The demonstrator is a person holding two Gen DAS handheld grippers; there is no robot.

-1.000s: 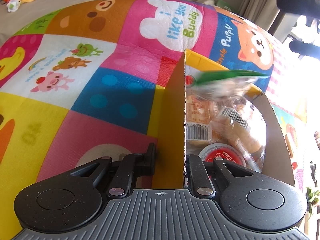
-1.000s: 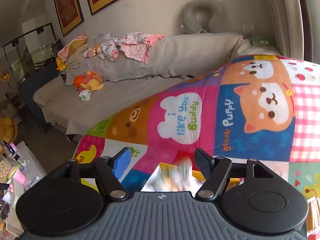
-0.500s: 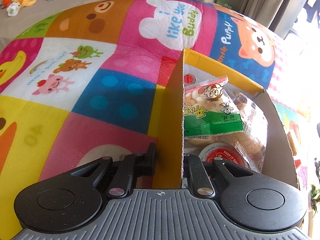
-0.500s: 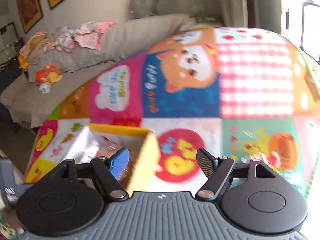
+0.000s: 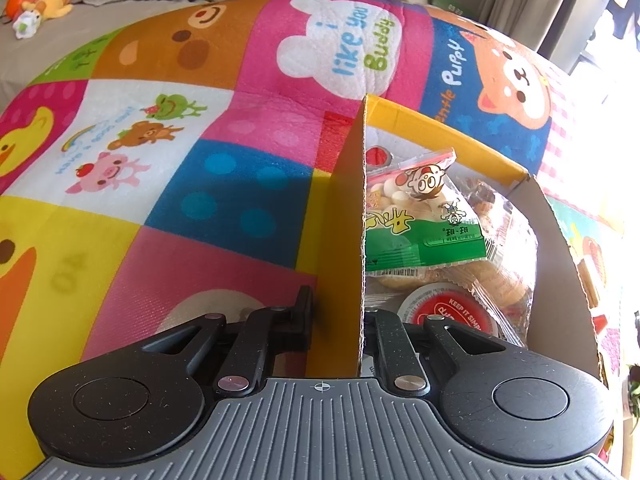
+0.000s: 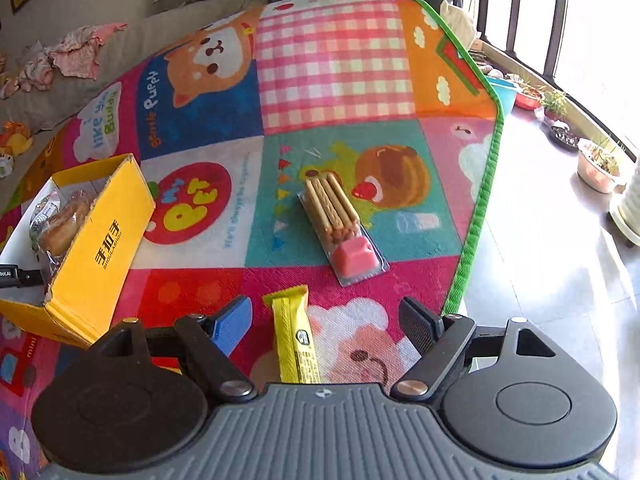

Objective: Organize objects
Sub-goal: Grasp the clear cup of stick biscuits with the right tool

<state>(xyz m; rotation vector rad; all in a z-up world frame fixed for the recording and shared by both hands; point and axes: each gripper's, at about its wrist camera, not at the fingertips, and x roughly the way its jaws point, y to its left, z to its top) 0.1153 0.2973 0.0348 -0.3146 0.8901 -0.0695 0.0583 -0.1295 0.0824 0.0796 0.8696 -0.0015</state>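
My left gripper is shut on the near wall of the yellow cardboard box, one finger outside and one inside. In the box lie a green-and-clear snack bag, wrapped buns and a red-lidded cup. In the right wrist view the same box stands at the left on the play mat. My right gripper hovers over the mat, its jaws opening, with a yellow snack bar lying on the mat between the fingers, not pressed. A biscuit-stick pack with pink dip lies farther ahead.
The colourful cartoon play mat covers the floor; its green edge runs along the right, with bare tiles beyond. Plant pots line the window side. A grey sofa with clothes and a plush toy lies behind.
The right gripper swung right and down from above the box to over the mat, opening wider; the snack bag it dropped now rests in the box. The left gripper kept its hold.
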